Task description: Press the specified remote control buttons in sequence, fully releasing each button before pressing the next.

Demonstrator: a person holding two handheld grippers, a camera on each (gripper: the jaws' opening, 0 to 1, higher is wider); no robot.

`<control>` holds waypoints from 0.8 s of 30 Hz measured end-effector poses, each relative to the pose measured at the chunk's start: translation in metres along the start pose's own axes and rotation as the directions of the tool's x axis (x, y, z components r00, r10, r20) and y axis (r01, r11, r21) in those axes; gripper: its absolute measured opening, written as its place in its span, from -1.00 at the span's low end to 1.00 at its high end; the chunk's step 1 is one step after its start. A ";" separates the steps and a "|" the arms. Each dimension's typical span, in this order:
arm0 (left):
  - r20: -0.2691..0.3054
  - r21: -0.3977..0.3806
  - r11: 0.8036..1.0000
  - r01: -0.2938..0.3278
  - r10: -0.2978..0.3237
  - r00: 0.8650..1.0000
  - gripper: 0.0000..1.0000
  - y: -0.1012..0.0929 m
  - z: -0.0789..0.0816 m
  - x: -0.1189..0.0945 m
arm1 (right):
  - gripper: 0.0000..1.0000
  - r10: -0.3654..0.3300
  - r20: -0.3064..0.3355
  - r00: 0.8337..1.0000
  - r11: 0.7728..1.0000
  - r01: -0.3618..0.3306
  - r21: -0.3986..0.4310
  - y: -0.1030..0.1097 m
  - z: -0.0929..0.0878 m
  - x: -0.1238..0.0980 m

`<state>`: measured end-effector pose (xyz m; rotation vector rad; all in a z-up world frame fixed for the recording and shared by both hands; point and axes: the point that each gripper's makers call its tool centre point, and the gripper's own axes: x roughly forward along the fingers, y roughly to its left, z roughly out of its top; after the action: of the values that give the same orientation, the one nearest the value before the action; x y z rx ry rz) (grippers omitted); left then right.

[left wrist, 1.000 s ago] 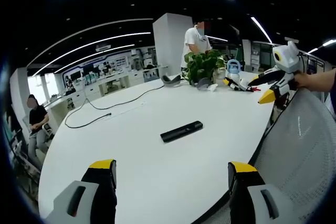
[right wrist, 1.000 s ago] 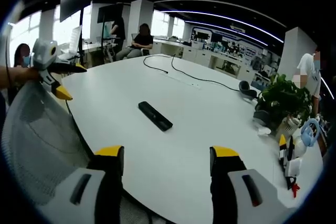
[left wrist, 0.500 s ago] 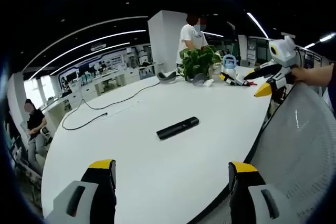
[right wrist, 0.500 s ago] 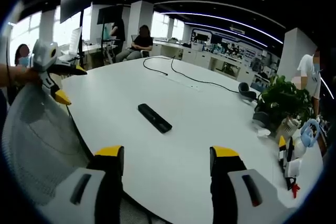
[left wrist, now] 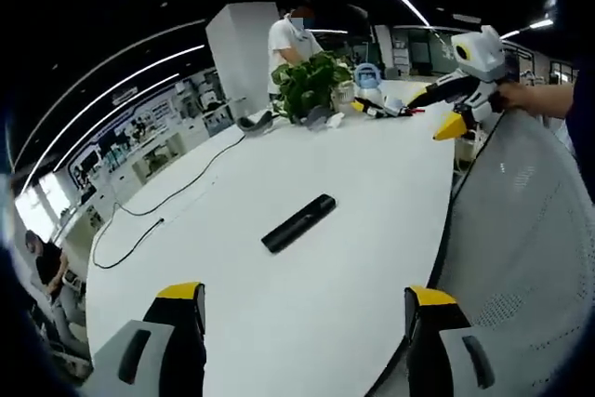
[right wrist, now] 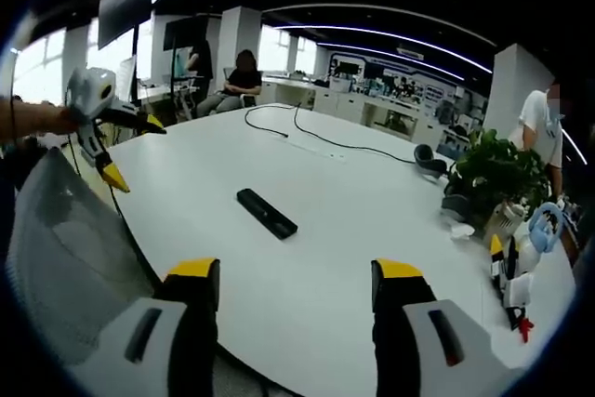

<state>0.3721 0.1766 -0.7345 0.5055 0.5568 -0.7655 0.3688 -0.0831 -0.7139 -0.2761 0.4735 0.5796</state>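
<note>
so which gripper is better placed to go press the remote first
Hard to call; slightly the right gripper. In its own view the remote lies nearly straight ahead between its open jaws. The left gripper is open too, and the remote lies at an angle ahead of it.

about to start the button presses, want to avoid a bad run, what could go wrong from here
1. The remote lies loose on the smooth white table; a press off its centre could slide or turn it.
2. Both the left gripper and the right gripper are open and well short of the remote, so the long approach could land on the wrong button; the buttons are too small to tell apart.
3. The mesh chair back stands between the person and the table edge and could snag an arm.
</note>
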 end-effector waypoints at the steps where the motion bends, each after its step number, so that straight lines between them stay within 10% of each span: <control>1: -0.007 0.004 1.000 0.005 -0.005 1.000 0.87 0.001 0.000 0.003 | 0.35 0.002 -0.001 1.000 1.000 -0.002 0.005 0.000 0.000 0.000; 24: -0.039 -0.098 0.978 0.182 -0.187 0.982 0.75 -0.011 0.010 0.061 | 0.23 -0.012 -0.036 0.999 1.000 0.012 0.005 -0.001 -0.007 -0.001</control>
<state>0.4029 0.1332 -0.7676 0.3893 0.6881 -0.9010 0.3664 -0.0873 -0.7195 -0.2851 0.5075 0.5622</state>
